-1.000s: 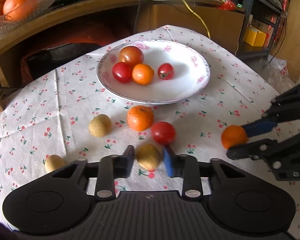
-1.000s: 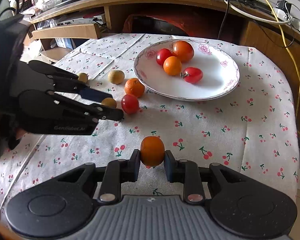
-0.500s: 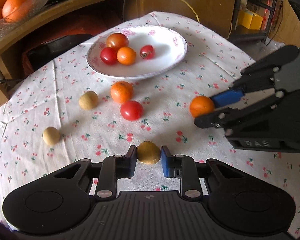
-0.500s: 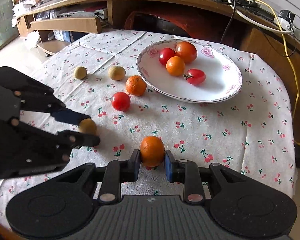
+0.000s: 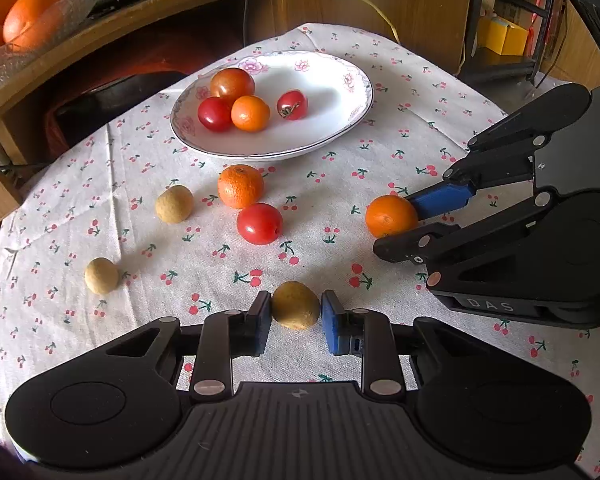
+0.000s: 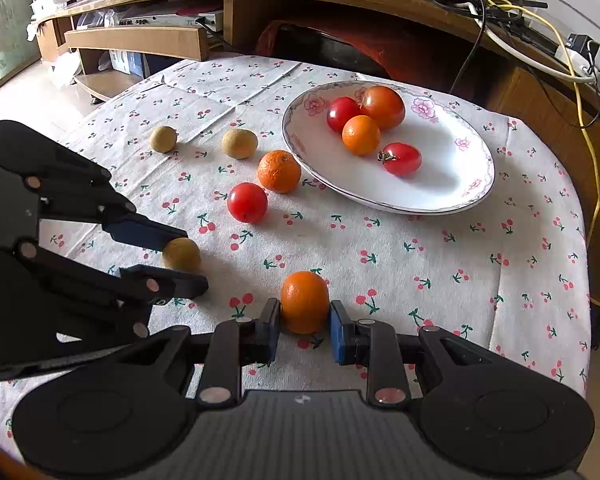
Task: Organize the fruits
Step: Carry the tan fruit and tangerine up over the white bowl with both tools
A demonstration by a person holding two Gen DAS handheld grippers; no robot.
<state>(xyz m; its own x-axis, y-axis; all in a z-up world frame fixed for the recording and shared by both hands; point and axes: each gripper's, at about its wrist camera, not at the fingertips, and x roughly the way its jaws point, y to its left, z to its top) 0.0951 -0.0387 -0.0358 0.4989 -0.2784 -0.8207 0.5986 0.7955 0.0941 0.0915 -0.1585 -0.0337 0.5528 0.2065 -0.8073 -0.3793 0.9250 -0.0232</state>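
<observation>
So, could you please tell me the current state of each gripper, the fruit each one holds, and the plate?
left gripper: shut on a brown fruit
brown fruit: gripped between the fingers
right gripper: shut on an orange
orange: gripped between the fingers
plate: holds four fruits, part bare
loose tomato: resting on the tablecloth, outside the plate
</observation>
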